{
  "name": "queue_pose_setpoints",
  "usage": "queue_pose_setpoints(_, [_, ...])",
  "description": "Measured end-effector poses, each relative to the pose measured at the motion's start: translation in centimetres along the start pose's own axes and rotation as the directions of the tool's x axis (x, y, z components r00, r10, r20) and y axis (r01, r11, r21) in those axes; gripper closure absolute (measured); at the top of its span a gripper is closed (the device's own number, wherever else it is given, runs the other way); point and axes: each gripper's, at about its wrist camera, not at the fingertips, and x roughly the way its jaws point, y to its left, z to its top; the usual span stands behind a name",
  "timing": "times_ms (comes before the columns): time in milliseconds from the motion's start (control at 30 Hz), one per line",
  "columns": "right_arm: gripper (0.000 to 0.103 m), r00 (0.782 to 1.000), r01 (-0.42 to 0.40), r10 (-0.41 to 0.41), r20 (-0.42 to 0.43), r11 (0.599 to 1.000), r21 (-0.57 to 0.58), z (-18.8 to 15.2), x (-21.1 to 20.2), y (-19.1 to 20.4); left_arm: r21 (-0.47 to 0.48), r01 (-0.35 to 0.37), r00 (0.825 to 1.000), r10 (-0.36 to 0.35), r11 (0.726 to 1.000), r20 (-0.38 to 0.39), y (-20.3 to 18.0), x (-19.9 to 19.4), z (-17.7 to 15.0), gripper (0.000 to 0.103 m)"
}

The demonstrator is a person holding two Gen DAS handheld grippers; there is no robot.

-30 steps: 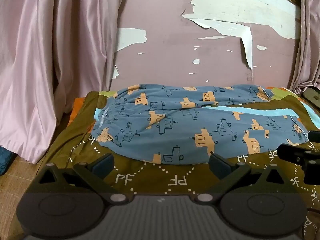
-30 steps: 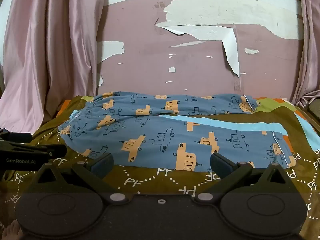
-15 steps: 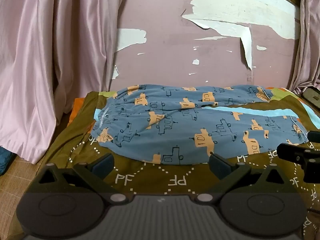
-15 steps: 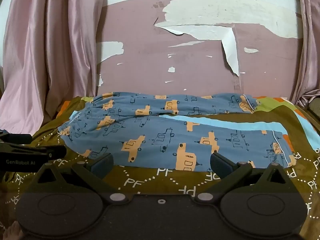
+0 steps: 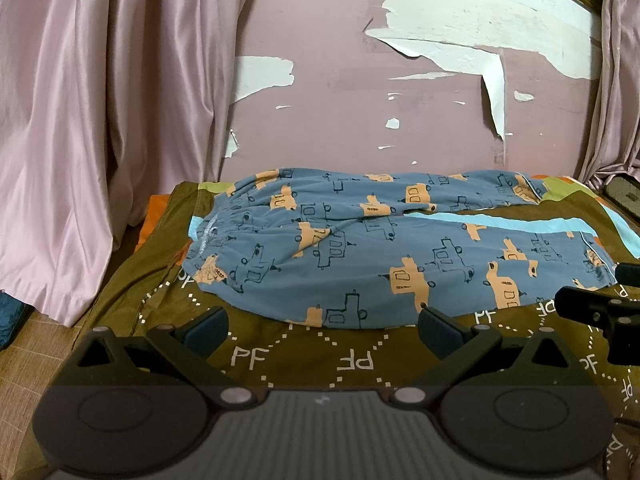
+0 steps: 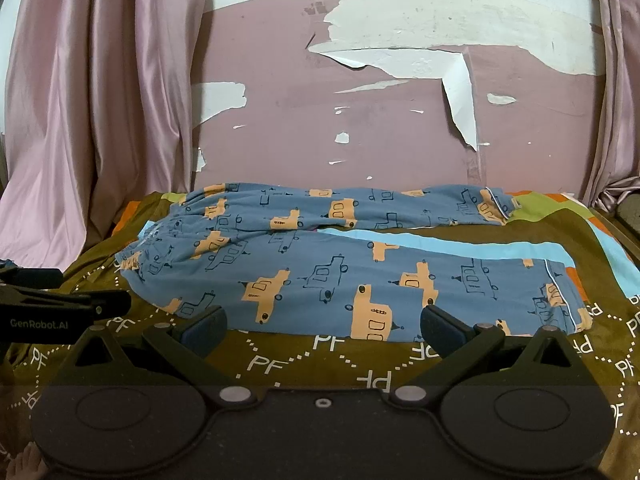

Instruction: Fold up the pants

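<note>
Nothing much changed over the last second: same framing, same cloth, both tools parked short of the fabric. Means folding not yet begun, by the look of it.

Left wrist view first. Left tool (image 5: 322, 330) spread wide, nothing between its fingers, hovering over the near edge of the bed covered in an olive-brown quilt with dotted white diamonds and "PF" letters (image 5: 304, 356). Blue cotton pants printed with orange and outlined cars (image 5: 360, 248) lying flat across the bed, waistband toward the left edge, both legs running toward the right edge, far leg close to the back edge, near leg just beyond the fingertips. Legs splayed apart, a light-blue stripe of quilt showing between them. Right tool (image 5: 592, 308) poking in from the right, just beside the near leg's cuff; spread or pressed together cannot be told in this view.

Right wrist view next. Right tool (image 6: 324, 330) likewise spread and empty, fingertips just short of the pants (image 6: 360, 276), near leg's hem edge. Left tool's black body (image 6: 60, 304) visible at the left, near the waistband corner.

Around: pink satin curtain (image 6: 96, 100) hanging past the left edge of the bed, peeling pink wall (image 6: 360, 100) behind the back edge. Nothing lying on the pants; only the gap between the legs and some puckering at the waistband likely to need squaring before a clean fold.
</note>
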Motion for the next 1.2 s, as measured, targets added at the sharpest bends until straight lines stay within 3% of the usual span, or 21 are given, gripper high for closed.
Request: queue_pose_setpoints(1200, [0.000, 1.000, 0.000, 0.000, -0.004, 1.000, 0.002, 0.13, 0.07, 0.04, -0.002, -0.003, 1.000, 0.003, 1.000, -0.001, 0.22, 0.00, -0.22, 0.000])
